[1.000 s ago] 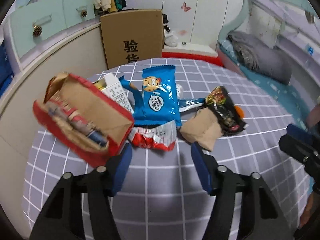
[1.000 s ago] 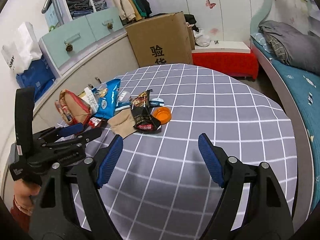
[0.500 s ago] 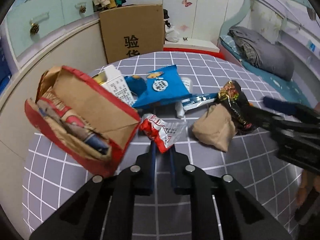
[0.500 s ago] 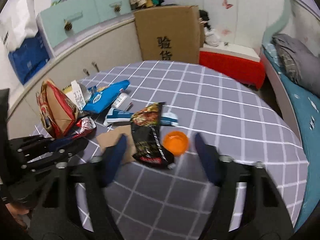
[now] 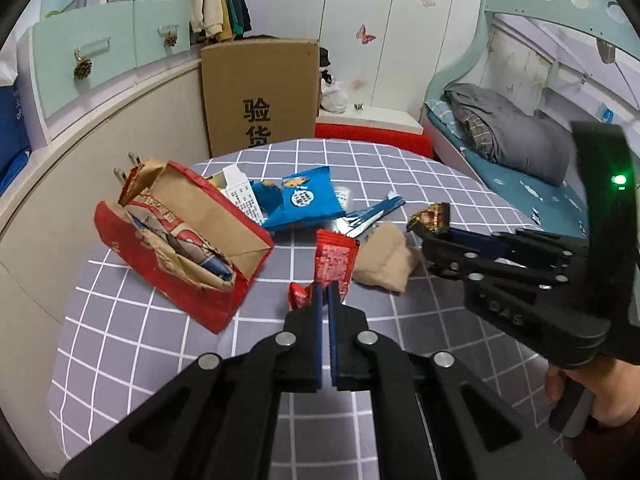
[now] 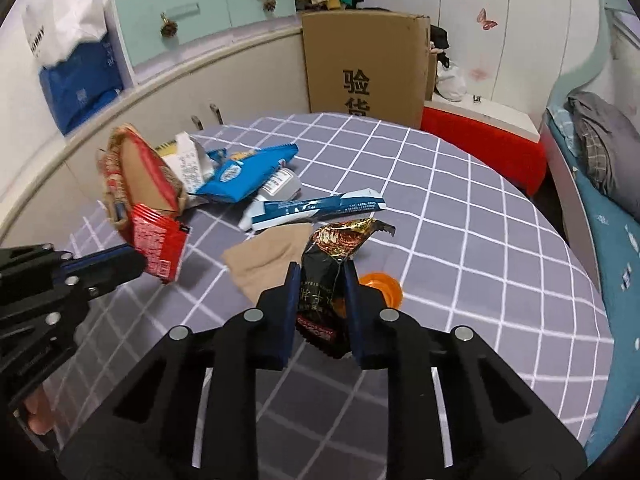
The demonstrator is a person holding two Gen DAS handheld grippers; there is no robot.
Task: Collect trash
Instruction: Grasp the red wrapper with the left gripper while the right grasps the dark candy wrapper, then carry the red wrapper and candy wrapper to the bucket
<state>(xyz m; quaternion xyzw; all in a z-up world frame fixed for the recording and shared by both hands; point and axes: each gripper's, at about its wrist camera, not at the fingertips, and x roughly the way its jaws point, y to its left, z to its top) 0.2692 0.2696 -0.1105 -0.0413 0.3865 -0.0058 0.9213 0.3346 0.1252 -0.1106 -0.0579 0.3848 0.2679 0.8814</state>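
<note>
Checked table point(image 6: 460, 208): red wrapper point(image 5: 334, 260) clamped by left gripper point(image 5: 325, 294), black wrapper point(image 6: 332, 264) just closed on by right gripper point(image 6: 320, 280); red bag point(image 5: 180, 240), blue packets, orange lid left.

Round table point(image 6: 460, 208), grey check cloth, trash on it.
Ahead-left of grippers: red paper bag point(image 5: 180, 240), blue wrappers point(image 6: 244, 172), tan paper point(image 6: 268, 258); orange lid point(image 6: 384, 286) by rt one.

The right gripper point(image 6: 320, 280) is closing its blue fingers point(image 6: 291, 292) around a black snack wrapper point(image 6: 326, 280), with an orange cap point(image 6: 382, 286) lying just beside it on the checked desk point(image 6: 460, 240). At left, the left gripper point(image 6: 132, 266) is holding a red wrapper point(image 6: 158, 246) above the desk, near a red paper bag point(image 6: 140, 172) and a blue packet point(image 6: 244, 170).
</note>
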